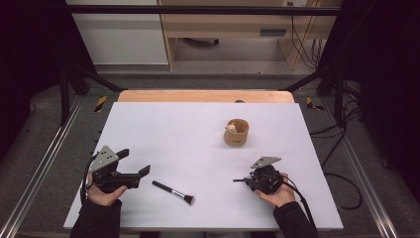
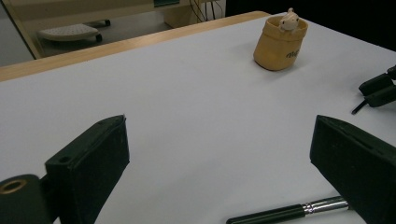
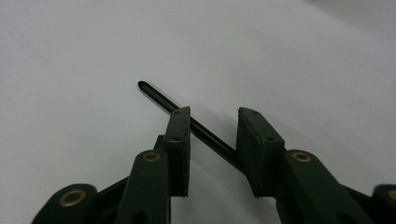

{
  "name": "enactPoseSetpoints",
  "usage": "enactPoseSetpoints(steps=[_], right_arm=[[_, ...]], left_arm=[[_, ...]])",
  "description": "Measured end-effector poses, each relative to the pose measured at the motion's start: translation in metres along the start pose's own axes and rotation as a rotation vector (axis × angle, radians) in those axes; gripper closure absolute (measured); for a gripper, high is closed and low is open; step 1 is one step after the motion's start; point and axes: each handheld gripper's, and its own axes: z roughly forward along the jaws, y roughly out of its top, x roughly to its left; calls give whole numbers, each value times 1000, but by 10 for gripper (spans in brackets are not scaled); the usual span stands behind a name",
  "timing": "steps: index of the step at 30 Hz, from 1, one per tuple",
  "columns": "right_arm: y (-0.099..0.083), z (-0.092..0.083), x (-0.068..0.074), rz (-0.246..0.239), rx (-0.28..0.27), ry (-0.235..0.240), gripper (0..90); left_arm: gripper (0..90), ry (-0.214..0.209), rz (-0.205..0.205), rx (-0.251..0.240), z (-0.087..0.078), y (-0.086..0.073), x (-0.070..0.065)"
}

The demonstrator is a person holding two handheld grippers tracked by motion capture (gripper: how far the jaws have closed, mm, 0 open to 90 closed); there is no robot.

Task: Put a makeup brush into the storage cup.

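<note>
1. Black and thin, a stick-like handle [image 3: 187, 119] lies on the white table [image 1: 198, 129], crossing between my right gripper [image 3: 212, 140] jaws.
2. Those jaws stand narrowly apart; the pads don't press on it yet, I judge.
3. My left gripper [image 2: 219, 154] gapes wide, holding nothing, just beside a makeup brush [image 1: 173, 192].
4. Either tool looks light, stiff and smooth, so it may roll or slip; I'd clamp mid-handle, squarely.
5. A tan pouch [image 1: 236, 132] stands well apart.
</note>
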Motion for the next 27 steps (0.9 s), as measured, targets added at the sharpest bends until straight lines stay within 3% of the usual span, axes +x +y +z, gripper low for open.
enactPoseSetpoints(steps=[27], right_arm=[[1, 0, -2, 14, 5, -8, 818]], left_arm=[[44, -6, 8, 1, 1, 0, -2]])
